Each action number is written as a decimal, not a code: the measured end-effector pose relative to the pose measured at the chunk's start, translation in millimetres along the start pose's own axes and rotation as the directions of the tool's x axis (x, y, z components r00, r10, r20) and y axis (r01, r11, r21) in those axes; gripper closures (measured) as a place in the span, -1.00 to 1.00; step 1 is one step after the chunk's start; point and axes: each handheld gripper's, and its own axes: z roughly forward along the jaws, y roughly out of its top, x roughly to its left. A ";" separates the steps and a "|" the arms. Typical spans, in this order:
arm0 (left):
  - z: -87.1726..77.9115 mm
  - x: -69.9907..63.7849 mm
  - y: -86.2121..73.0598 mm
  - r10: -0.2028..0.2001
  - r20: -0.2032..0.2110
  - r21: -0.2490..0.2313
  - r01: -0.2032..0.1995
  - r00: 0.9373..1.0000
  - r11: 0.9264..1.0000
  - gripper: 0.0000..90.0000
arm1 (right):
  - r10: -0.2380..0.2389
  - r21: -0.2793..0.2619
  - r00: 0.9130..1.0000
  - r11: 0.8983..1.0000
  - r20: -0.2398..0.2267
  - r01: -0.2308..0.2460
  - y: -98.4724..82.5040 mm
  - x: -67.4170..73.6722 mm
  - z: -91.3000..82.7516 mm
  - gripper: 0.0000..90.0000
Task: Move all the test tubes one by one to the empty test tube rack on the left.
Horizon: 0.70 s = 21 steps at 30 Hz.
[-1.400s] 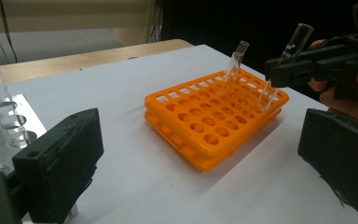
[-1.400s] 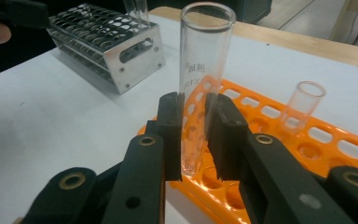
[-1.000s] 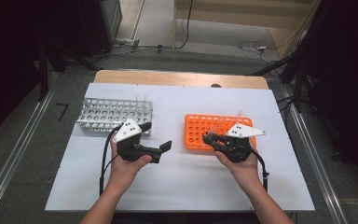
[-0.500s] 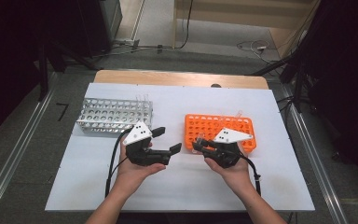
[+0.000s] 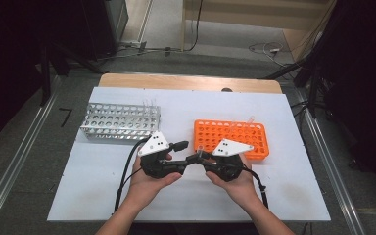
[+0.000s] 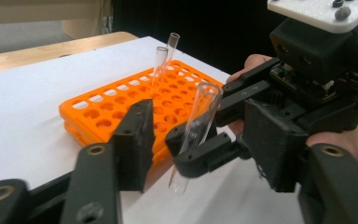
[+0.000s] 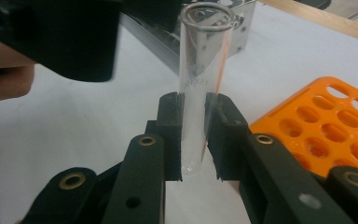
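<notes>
The right gripper has its jaws clamped on a clear glass tube, gripping it low on its length so that the open mouth stands well above the pads and the rounded bottom hangs just below them. In the left gripper view the same tube leans a little, its top tipped away to the right (the lean may be partly the camera's own tilt), held over bare white table just in front of the orange rack.

The left gripper has just been closing its jaws and now stands about half open around the tube. The tube sits between its two jaws, but the pads are apart from the glass on the near side; whether the far jaw touches it is hard to tell, since the right gripper's own fingers cover that spot.

In the high view the two grippers meet nose to nose at the middle of the table, the left gripper on one side and the right gripper on the other, each held in a hand.

Two more glass tubes stand in holes at the far side of the orange rack. A metal rack sits well apart at the left of the table, with a few clear tubes in its far right corner.
</notes>
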 end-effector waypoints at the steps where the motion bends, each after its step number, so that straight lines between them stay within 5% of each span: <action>1: 0.7 -0.6 -0.2 0.006 0.001 0.001 -0.006 1.000 1.000 0.08 | -0.004 0.001 1.000 1.000 -0.002 0.004 0.2 1.8 0.9 0.64; 14: 5.0 -6.4 -3.0 0.069 -0.008 0.021 -0.069 0.998 0.997 0.61 | -0.037 0.012 0.999 0.999 -0.034 0.038 3.2 14.5 4.2 0.64; 21: 3.9 -6.5 -2.9 0.074 -0.011 0.022 -0.074 0.997 0.997 0.65 | -0.045 0.017 0.998 0.999 -0.038 0.045 3.1 16.1 5.2 0.64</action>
